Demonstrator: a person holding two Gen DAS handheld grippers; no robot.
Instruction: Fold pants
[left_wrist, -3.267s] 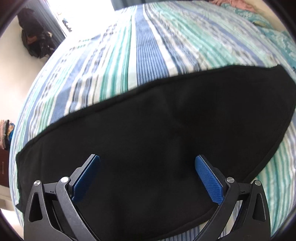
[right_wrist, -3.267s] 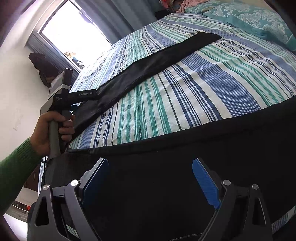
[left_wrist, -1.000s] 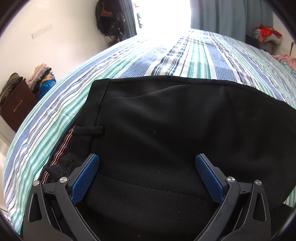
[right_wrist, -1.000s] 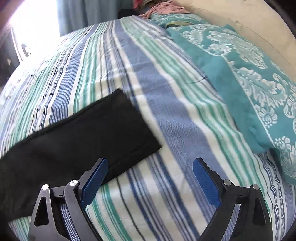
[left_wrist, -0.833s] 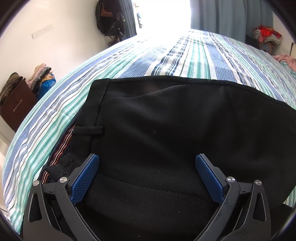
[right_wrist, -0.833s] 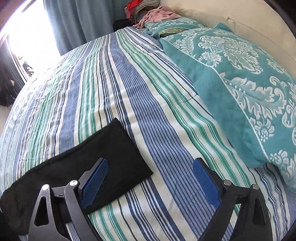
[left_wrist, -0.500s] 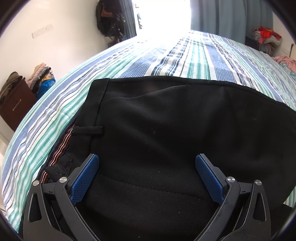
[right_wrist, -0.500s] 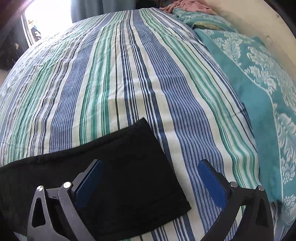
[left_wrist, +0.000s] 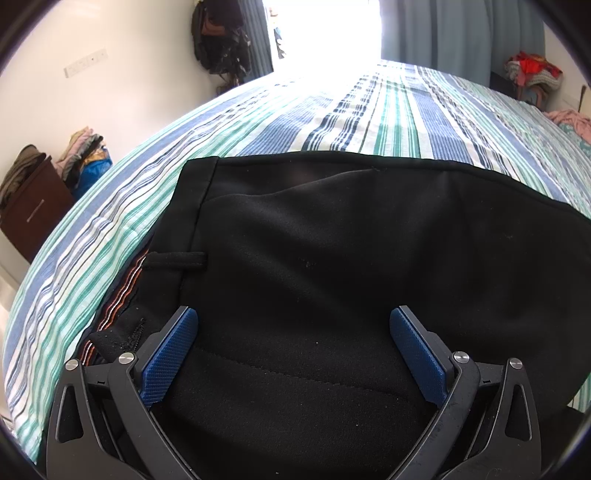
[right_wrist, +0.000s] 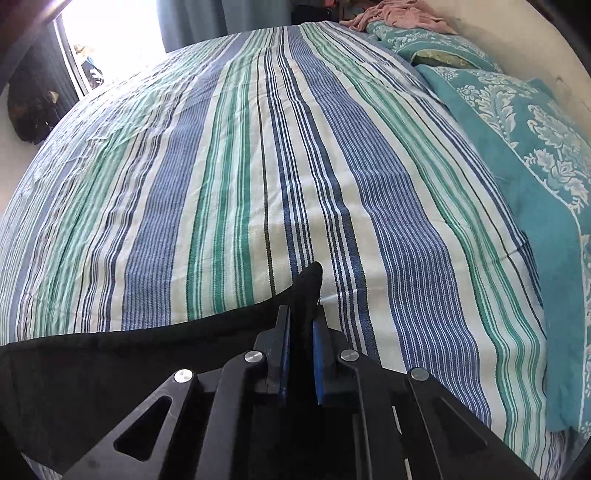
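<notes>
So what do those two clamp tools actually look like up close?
Both look alike. The left gripper and right gripper each have two matte black plastic fingers with triangular cut-outs and round silver pivot pins. Each finger ends in a flat blue pad with a fine cross-hatched texture. No cables, hands or sleeves show.

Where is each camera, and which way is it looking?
Left wrist: sits on the left gripper, looking down at the waist end of the black pants; its open blue fingers show.
Right wrist: sits on the right gripper, looking along the bed toward the pillows; its jaws are closing on the pants' leg end.
Both show the pants and striped bed.
</notes>
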